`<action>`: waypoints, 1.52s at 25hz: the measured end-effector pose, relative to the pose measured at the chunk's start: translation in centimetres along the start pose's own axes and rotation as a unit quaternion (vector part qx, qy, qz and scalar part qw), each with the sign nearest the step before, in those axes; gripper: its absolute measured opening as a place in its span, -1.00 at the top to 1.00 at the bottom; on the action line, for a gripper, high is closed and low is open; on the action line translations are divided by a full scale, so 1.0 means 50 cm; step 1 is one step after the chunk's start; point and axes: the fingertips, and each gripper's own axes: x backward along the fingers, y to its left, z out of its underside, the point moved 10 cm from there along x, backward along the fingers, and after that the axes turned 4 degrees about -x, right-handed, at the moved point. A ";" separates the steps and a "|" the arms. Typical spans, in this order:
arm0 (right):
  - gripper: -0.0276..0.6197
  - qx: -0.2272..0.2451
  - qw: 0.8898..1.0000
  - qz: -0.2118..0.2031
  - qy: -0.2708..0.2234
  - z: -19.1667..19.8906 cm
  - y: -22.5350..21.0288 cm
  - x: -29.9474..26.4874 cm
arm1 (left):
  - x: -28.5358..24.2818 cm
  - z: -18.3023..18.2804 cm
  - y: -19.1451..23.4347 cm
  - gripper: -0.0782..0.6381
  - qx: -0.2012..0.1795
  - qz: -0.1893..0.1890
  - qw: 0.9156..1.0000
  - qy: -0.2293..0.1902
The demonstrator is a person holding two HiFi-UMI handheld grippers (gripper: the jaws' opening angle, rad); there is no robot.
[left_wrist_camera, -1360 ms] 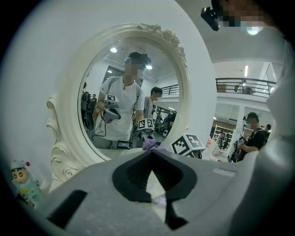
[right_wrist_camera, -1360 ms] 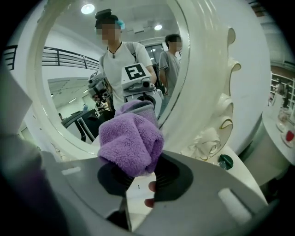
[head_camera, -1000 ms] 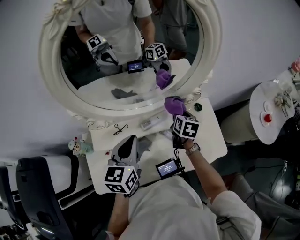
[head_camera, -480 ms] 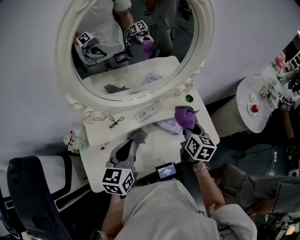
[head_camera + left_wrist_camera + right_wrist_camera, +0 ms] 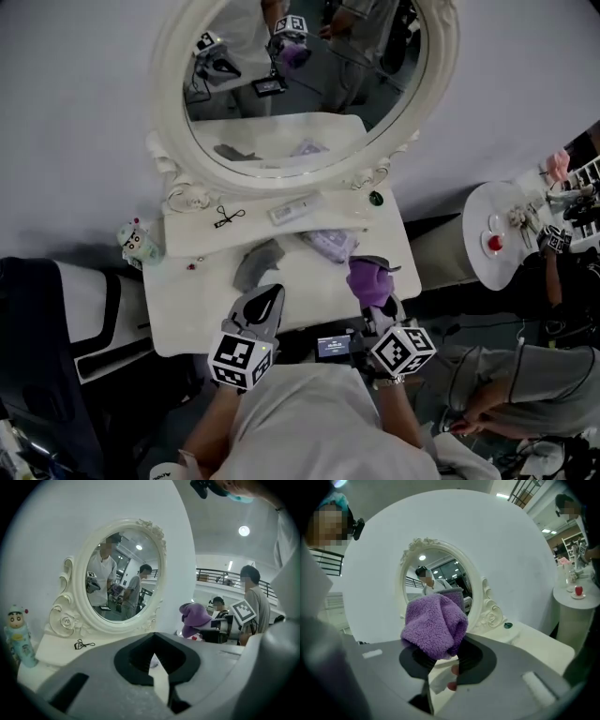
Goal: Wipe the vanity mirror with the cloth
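Right gripper [image 5: 377,302] [image 5: 440,660]: jaws clamped on a bunched purple cloth [image 5: 368,279] [image 5: 435,625], which bulges out above the tips. In the head view it sits at lower centre-right, over the near edge of the white table [image 5: 202,300] and well apart from the mirror [image 5: 309,103]. In the right gripper view the cloth covers the lower half of the mirror [image 5: 440,578]. Left gripper [image 5: 270,298] [image 5: 154,660]: jaws closed tip to tip with nothing between them, at lower centre-left of the head view over the table's near edge. The left gripper view shows the mirror [image 5: 119,581] at upper left and the cloth [image 5: 194,618] right of centre. The oval mirror has an ornate white frame and stands at the back of the table, at the top of the head view. Lying on the table are a grey rag [image 5: 255,262] just beyond the left gripper, a lilac packet [image 5: 330,244], a flat white item [image 5: 293,208], a small black clip [image 5: 225,217] and a green dot [image 5: 375,198]. A figurine bottle [image 5: 136,241] stands at the table's left edge. A round side table [image 5: 487,225] is at the right edge.
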 end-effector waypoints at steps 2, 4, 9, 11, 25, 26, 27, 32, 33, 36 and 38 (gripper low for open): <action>0.63 -0.020 0.999 -0.043 -0.012 0.021 0.017 0.009 | 0.027 0.013 -0.030 0.78 0.010 -0.017 1.000 -0.019; 0.63 -0.021 0.996 -0.091 -0.005 0.041 0.030 0.014 | 0.054 0.029 -0.065 0.78 0.016 -0.045 0.998 -0.034; 0.63 0.025 0.986 -0.166 0.018 0.051 0.006 0.110 | 0.088 0.081 -0.190 0.78 0.012 -0.128 0.991 -0.039; 0.63 0.046 0.983 -0.176 0.019 0.044 -0.037 0.165 | 0.083 0.106 -0.256 0.77 0.028 -0.153 0.986 -0.058; 0.63 0.085 0.979 -0.187 -0.006 -0.006 -0.219 0.377 | 0.171 0.190 -0.565 0.77 -0.023 -0.216 0.974 -0.062; 0.63 0.085 0.979 -0.184 -0.013 0.004 -0.210 0.390 | 0.186 0.194 -0.559 0.77 -0.014 -0.216 0.974 -0.072; 0.63 0.080 0.981 -0.178 -0.018 0.016 -0.201 0.404 | 0.200 0.198 -0.553 0.77 -0.004 -0.215 0.973 -0.082; 0.63 0.070 0.990 -0.124 -0.020 0.081 -0.151 0.485 | 0.276 0.213 -0.555 0.77 0.000 -0.192 0.975 -0.111; 0.63 0.071 0.991 -0.111 -0.016 0.096 -0.134 0.500 | 0.303 0.215 -0.557 0.77 -0.005 -0.189 0.975 -0.114; 0.63 0.068 0.994 -0.090 -0.002 0.140 -0.077 0.546 | 0.391 0.230 -0.559 0.77 -0.028 -0.190 0.974 -0.121; 0.63 0.078 0.992 -0.096 0.000 0.170 -0.030 0.574 | 0.449 0.246 -0.551 0.77 -0.037 -0.192 0.972 -0.127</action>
